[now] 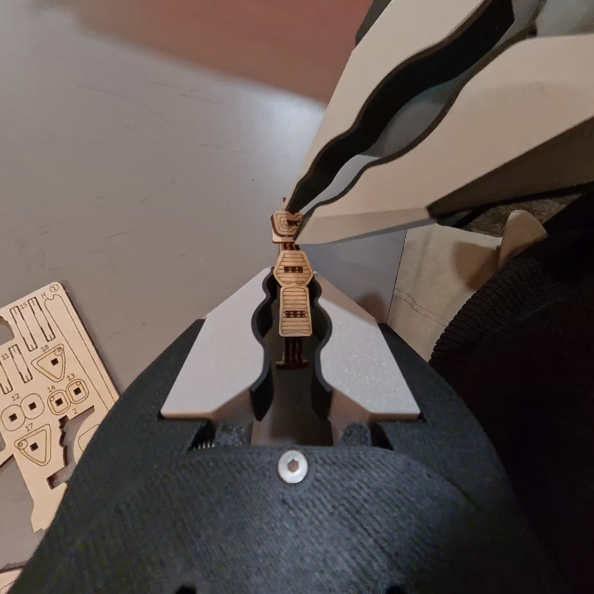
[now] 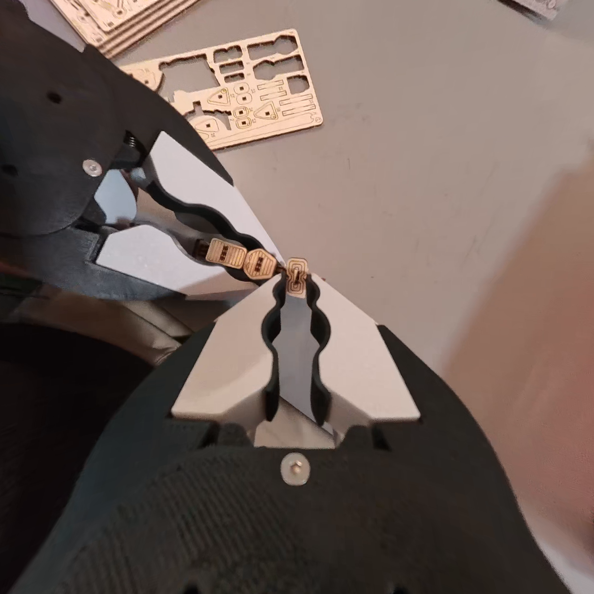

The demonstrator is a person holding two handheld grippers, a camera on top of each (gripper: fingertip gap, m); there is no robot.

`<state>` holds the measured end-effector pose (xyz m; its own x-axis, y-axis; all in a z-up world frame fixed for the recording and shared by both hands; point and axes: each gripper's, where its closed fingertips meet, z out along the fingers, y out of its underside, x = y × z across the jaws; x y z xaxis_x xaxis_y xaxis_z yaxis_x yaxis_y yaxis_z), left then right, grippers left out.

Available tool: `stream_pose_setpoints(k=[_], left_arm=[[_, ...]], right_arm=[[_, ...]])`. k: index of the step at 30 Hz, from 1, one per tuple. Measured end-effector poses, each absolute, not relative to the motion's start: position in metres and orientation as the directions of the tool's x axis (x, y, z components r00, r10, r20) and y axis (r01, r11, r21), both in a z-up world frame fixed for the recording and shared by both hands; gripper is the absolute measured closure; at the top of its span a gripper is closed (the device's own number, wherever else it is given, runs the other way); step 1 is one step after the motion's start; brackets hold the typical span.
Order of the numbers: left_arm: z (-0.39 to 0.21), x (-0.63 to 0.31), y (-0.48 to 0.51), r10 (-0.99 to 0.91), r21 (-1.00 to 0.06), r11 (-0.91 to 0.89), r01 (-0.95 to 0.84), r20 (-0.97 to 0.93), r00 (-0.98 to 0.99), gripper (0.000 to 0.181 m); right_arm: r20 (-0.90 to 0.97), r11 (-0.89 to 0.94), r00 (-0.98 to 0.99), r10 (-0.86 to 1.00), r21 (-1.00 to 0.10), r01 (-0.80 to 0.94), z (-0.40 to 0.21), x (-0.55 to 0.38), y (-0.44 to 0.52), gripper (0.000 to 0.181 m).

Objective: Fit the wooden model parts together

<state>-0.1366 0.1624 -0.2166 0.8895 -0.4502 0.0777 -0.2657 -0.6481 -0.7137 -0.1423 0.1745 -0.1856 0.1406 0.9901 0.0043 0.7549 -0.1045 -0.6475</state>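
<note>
Both tools grip wooden parts (image 1: 293,289) (sheet engraved).

Grey table (image 2: 434,209) — wooden parts sheet (image 2: 257,96), sheet stack (image 2: 128,29).

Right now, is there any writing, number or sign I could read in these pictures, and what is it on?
Wooden parts sheet: small engraved markings beside its pieces, legible in the left wrist view, but I don't copy out writing.
Same sheet, right wrist view: too small and blurred.
Stacked sheets: blurred.
Wooden assembly and small wooden piece: engraved lines only, no writing.
</note>
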Motion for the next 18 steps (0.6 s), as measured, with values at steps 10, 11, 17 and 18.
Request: stream_pose_setpoints(k=[10, 11, 17, 18], left_arm=[[-0.217, -0.137, 0.163, -0.441, -0.714, -0.655, -0.247, 0.095, 0.893, 0.163], [-0.216, -0.137, 0.162, -0.441, -0.714, -0.655, -0.247, 0.095, 0.892, 0.163], [-0.216, -0.133, 0.16, -0.486, -0.721, -0.641, -0.264, 0.115, 0.866, 0.163], [-0.216, -0.131, 0.159, -0.507, -0.724, -0.633, -0.276, 0.118, 0.854, 0.163]], right_arm=[[0.12, -0.042, 0.142, 0.983, -0.605, 0.795, -0.187, -0.143, 0.174, 0.17], [0.134, -0.03, 0.138, 0.981, -0.602, 0.798, -0.186, -0.143, 0.173, 0.169], [0.137, 0.02, 0.092, 0.986, -0.653, 0.757, -0.169, -0.143, 0.173, 0.17], [0.126, 0.033, 0.073, 0.989, -0.681, 0.732, -0.161, -0.143, 0.175, 0.17]])
